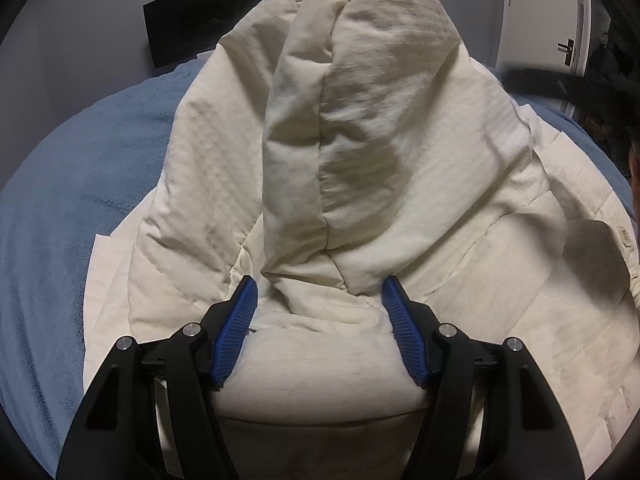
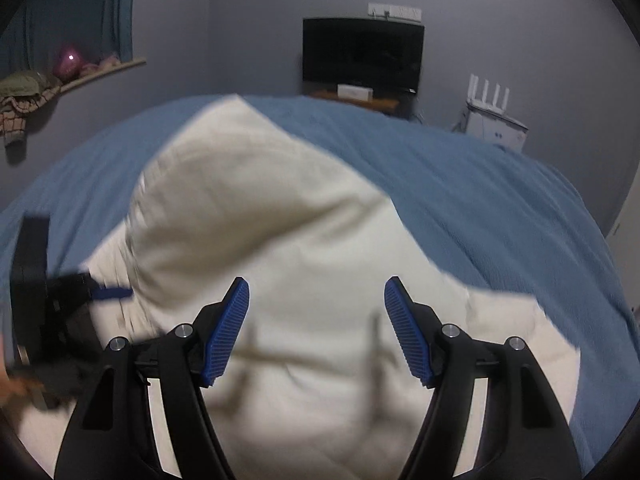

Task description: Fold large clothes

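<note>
The left claw (image 1: 318, 294) stands wide, its blue pads (image 1: 236, 328) spread apart at the lower centre of the left wrist view. A bunched fold of the cream padded jacket (image 1: 360, 140) sits between the pads without being clamped; whether it touches either pad cannot be told. From there the jacket rises in a tall peak up to the top centre of the frame, and its flatter parts spread to the lower left and right over the blue bed (image 1: 80, 168). A dark screen (image 1: 204, 20) hangs on the grey wall at the upper left.

The right claw (image 2: 316, 294) is also wide and holds nothing; the jacket (image 2: 288, 248) lies blurred beyond and beneath its pads, filling the lower centre of the right wrist view. The left claw (image 2: 112, 293) shows at the left edge against the jacket's side. The blue bed (image 2: 460, 184) extends to the right and upper centre. Beyond it, a dark screen (image 2: 362, 54) sits at the top centre, a white router (image 2: 494, 120) at the upper right and a shelf (image 2: 100, 74) at the upper left.
</note>
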`<state>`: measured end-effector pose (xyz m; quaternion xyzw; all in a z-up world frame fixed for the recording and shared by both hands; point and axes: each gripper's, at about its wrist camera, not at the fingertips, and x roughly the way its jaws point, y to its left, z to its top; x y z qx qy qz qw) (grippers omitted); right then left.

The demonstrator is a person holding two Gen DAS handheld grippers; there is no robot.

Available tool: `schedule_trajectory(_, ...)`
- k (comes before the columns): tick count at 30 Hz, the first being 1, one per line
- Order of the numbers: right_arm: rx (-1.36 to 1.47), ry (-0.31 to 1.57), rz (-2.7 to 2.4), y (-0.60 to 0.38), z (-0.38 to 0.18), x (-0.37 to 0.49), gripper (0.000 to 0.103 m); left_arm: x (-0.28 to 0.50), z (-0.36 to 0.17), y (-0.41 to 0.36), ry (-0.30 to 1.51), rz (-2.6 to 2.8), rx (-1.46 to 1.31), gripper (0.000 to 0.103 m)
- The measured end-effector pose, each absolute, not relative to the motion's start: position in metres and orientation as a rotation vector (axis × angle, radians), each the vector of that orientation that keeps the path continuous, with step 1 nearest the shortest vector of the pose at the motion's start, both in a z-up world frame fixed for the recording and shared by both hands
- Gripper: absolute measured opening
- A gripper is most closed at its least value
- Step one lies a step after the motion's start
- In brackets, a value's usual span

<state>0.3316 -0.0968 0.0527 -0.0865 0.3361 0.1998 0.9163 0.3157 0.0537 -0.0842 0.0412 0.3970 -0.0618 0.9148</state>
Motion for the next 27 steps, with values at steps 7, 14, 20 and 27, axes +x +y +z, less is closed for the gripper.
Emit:
schedule_trajectory(7,-0.142,0.834,0.312,-0.087,0.02,0.383,0.067,0.309,-0.084,0.073,0.812,-0.132,0.075,0.063)
schedule_trajectory(14,-0.143,0.863,0.284,-0.086,0.012,0.39,0.067,0.312,-0.083,0.078,0.809,-0.128,0.083,0.063)
schedule_trajectory(20,-0.012,0.791,0.287,-0.129,0.036,0.334,0.067,0.292,-0.069,0.08,0.759,-0.125,0.1,0.066)
schedule_trajectory(27,-0.043,0.942,0.322,-0.131,-0.009,0.292,0.067,0.277,-0.06,0.076,0.79,-0.081,0.117,0.07)
